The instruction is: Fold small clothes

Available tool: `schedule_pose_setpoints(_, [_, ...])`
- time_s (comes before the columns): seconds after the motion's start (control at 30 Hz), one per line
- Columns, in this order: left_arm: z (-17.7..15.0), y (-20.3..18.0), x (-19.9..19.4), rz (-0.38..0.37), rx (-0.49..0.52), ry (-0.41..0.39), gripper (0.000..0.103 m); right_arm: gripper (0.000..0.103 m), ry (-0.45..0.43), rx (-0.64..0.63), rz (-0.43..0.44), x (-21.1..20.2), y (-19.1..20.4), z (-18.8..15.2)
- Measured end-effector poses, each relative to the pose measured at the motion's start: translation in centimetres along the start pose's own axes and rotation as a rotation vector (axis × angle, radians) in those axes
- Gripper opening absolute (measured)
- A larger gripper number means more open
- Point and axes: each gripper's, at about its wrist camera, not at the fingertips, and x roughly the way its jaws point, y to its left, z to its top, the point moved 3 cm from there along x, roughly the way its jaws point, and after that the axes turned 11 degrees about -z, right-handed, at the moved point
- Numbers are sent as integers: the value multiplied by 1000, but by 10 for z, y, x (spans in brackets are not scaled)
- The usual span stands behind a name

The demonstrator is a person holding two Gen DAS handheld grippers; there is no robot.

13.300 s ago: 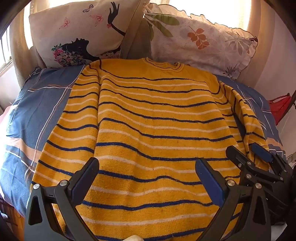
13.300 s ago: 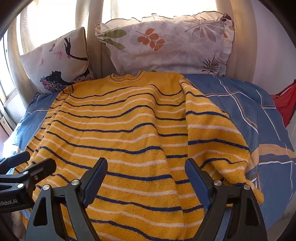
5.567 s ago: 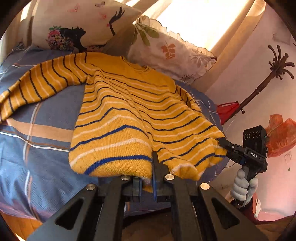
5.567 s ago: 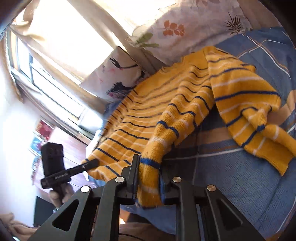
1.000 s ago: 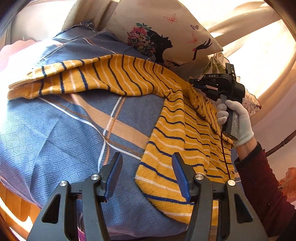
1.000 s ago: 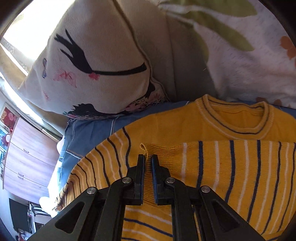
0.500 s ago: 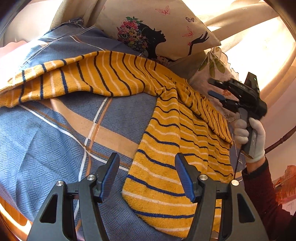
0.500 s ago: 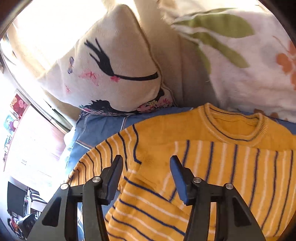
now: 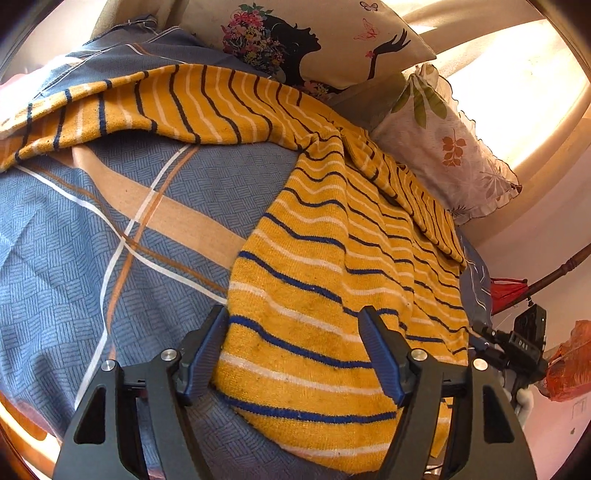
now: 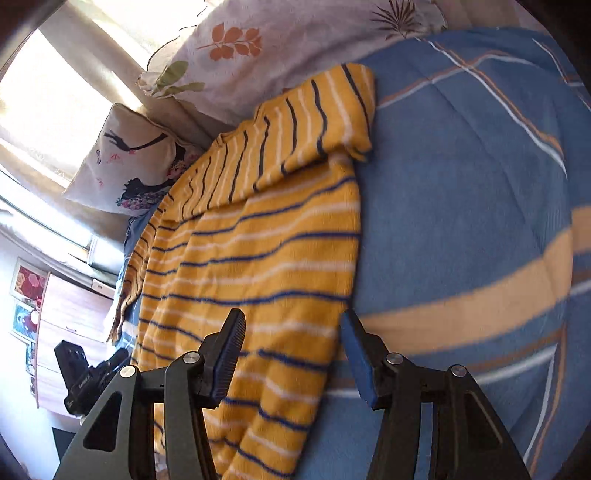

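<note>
Left gripper (image 9: 293, 354) and right gripper (image 10: 291, 354), both spread wide and empty, straddle the lower corners of the yellow striped sweater (image 9: 332, 258) — one sleeve folded across, the other outstretched, so folding is barely begun — on a blue plaid bedspread (image 9: 92, 240) below two printed pillows (image 9: 454, 147).

Bed (image 9: 92, 236) covered in blue sheet, tan and white plaid bands. Yellow striped sweater (image 9: 317, 266) lying flat on it, one sleeve (image 9: 155, 103) stretched out sideways. Two pillows at head end: silhouette-lady one (image 9: 314, 33), leaf-print one (image 9: 450, 147) beside it, both just past sweater.
</note>
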Motion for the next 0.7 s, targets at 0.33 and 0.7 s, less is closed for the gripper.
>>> schedule_pose_setpoints(0.33, [-44,-46,3,-42,83,-22,89,61,13,-139,215,-1,52,-93])
schedule_pose_setpoints(0.7, [-55,-87,-29,-22,157,11,0,12,-93,-41,391,-60,21,-92])
